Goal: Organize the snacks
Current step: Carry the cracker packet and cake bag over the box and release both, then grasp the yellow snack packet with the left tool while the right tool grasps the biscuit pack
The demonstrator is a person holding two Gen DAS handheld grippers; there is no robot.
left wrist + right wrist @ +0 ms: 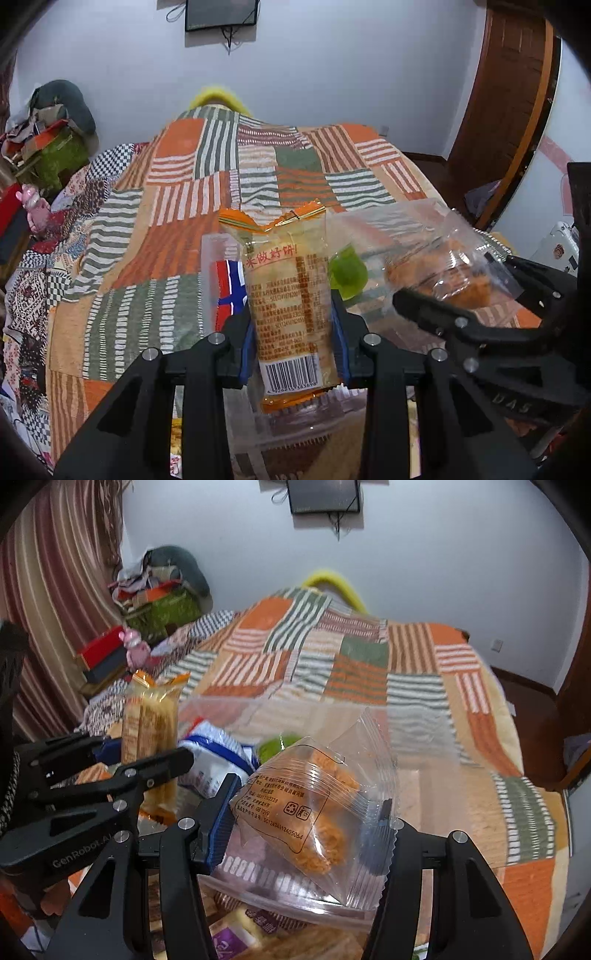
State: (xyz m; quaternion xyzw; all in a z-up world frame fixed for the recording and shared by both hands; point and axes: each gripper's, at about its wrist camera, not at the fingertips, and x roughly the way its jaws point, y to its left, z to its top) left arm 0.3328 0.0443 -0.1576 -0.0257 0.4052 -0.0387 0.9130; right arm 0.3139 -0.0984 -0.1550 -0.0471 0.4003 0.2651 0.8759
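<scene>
- I'm working in a home bedroom: a bed under a patchwork quilt (207, 192) of orange, green and striped squares fills most of my left view.
- A dark flat screen (323, 496) hangs high on the pale wall (424, 561), its cables dangling below.
- Striped curtains (48, 602) drape down the left side of my right view.
- A heap of clothes and boxes (162, 579) sits in the corner beside the bed.
- A brown wooden door (506, 96) stands at the right in my left view.
</scene>
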